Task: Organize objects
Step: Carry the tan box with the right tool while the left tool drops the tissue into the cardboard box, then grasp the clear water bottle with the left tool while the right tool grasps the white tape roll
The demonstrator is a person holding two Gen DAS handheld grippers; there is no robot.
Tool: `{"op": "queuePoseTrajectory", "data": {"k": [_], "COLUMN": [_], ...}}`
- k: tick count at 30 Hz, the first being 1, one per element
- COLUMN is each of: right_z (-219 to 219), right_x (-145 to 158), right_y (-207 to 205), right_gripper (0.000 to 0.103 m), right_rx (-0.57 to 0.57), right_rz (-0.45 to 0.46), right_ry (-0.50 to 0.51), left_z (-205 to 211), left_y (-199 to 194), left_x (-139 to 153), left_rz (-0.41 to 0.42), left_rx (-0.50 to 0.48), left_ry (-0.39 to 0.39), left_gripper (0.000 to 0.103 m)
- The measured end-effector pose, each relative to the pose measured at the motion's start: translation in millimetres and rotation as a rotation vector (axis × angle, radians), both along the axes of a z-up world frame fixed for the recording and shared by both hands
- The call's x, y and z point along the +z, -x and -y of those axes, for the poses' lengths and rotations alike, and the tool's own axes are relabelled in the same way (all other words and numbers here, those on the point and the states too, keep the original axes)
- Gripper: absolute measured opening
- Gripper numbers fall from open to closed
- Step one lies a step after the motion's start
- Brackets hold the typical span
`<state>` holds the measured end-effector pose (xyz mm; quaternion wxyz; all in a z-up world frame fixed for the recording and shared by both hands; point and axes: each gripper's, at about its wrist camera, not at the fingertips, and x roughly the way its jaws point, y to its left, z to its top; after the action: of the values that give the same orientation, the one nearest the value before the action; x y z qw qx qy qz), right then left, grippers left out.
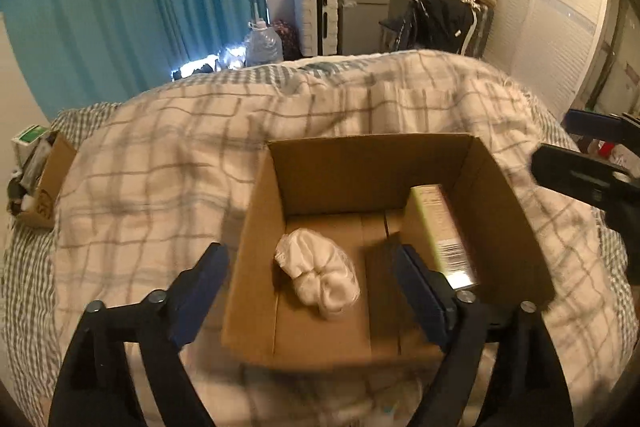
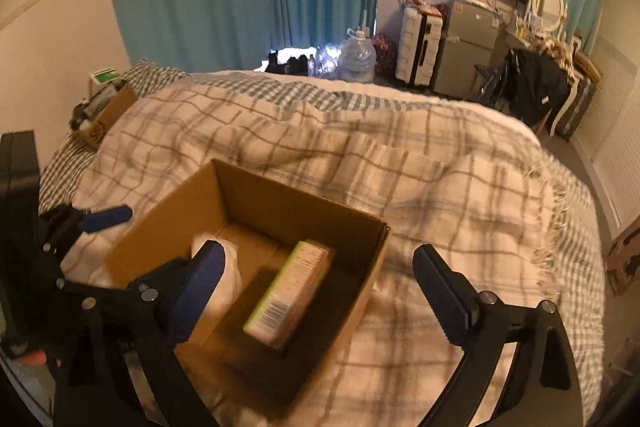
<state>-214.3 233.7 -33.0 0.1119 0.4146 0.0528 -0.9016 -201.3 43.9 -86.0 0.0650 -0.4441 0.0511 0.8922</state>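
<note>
Open cardboard box [image 1: 360,163] on the plaid blanket [image 1: 160,155] of the bed, centre of both views. Inside lie a white wrapped bundle [image 1: 320,275] at lower centre and a green carton [image 1: 440,227] against the right wall. Left claw [image 1: 316,291] and right claw [image 2: 320,287] both hover spread and empty above the box. Judged step: between placements. The next move likely calls for fetching another item, perhaps from the second box [image 1: 48,183] at far left.

I see a matt brown cardboard box [image 1: 320,163] on a soft woven checked blanket [image 1: 160,155]. Inside it lie a crinkly clear-plastic bundle [image 1: 320,275] and a glossy printed carton [image 2: 288,291]. My pads [image 2: 200,279] look like ribbed blue rubber.
</note>
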Motion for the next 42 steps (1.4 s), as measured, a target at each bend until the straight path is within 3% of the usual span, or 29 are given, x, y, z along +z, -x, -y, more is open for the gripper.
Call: {"op": "queuePoseTrajectory", "data": {"k": [5, 9, 15, 21, 25, 30, 32, 36, 40, 42], "right_z": [2.6, 8.8, 14.8, 26.0, 32.2, 30.5, 29.2, 31.1, 35.8, 36.6], "right_x": [38.8, 61.1, 72.4, 36.8, -3.3, -31.5, -34.8, -39.7, -46.9, -50.1], "right_y": [-55.7, -105.0, -166.7, -200.9, -205.9, -199.0, -196.7, -197.7, -199.3, -199.8], "right_gripper": [0.097, 0.099, 0.1, 0.1, 0.1, 0.1, 0.1, 0.1, 0.1, 0.1], "right_rx": [0.041, 0.093, 0.152, 0.212, 0.207, 0.206, 0.203, 0.207, 0.221, 0.221], "right_rz": [-0.026, -0.039, -0.047, 0.013, 0.057, 0.123, 0.13, 0.127, 0.15, 0.158], "right_ry": [-0.039, -0.085, -0.08, -0.041, -0.062, -0.094, -0.101, -0.123, -0.121, -0.126], "left_z": [21.0, 37.6, 54.2, 51.5, 43.2, 19.4, 16.2, 4.4, -7.9, -11.5], "left_y": [-29.4, -72.9, -131.9, -170.2, -184.5, -193.0, -197.4, -206.1, -205.5, -205.6], "left_x": [26.8, 52.9, 62.7, 29.0, -10.6, -45.6, -50.9, -56.6, -71.8, -73.6], "left_rz": [0.004, -0.053, -0.073, -0.047, 0.04, 0.114, 0.134, 0.143, 0.182, 0.17], "left_rx": [0.048, 0.079, 0.1, 0.157, 0.167, 0.092, 0.067, 0.004, -0.048, -0.073], "left_ry": [-0.003, -0.004, 0.0, 0.023, -0.045, -0.007, -0.023, 0.029, 0.069, 0.056], "left_gripper": [0.092, 0.095, 0.097, 0.097, 0.097, 0.097, 0.097, 0.095, 0.083, 0.067]}}
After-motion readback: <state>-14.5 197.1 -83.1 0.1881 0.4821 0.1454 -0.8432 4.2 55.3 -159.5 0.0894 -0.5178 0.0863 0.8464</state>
